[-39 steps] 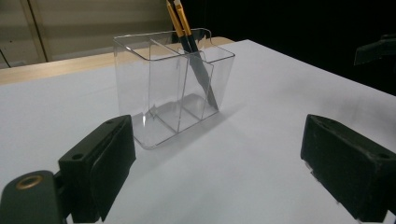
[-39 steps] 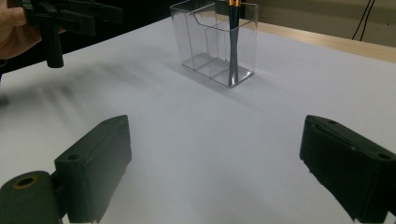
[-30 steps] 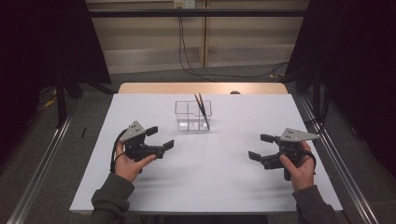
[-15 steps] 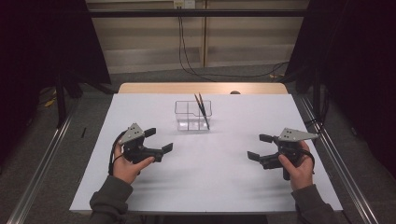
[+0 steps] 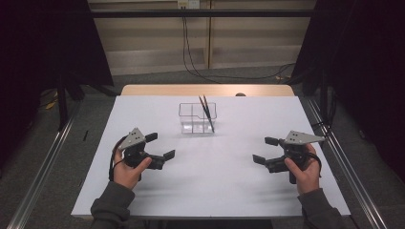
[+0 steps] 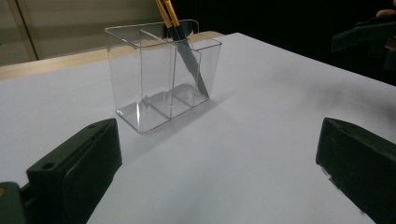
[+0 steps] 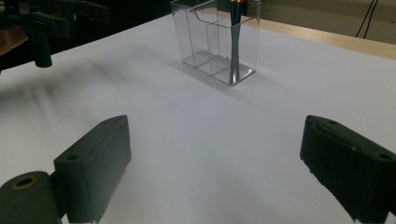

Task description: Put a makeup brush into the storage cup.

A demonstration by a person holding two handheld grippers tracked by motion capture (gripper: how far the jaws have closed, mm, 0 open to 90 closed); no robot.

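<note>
A clear plastic organizer (image 5: 197,118) with compartments stands at the middle back of the white table (image 5: 219,191). Two dark pens with gold bands (image 5: 206,110) lean in its right compartment. My left gripper (image 5: 160,145) is open at the front left, above the table, nothing between its jaws. At the front right, my right gripper (image 5: 265,150) is open and empty too. In the left gripper view the organizer (image 6: 163,74) and pens (image 6: 180,42) lie ahead of the left gripper (image 6: 219,154). The right gripper view shows the organizer (image 7: 217,42) beyond the right gripper (image 7: 215,158).
A wooden strip (image 5: 205,90) runs along the table's far edge. Metal rails (image 5: 43,167) flank the table on both sides. Cables (image 5: 191,57) hang down behind it. The other hand's gripper (image 6: 364,35) shows at the upper right of the left gripper view.
The left gripper has drifted slightly toward the near edge. The right gripper has barely moved. Both stay open.
</note>
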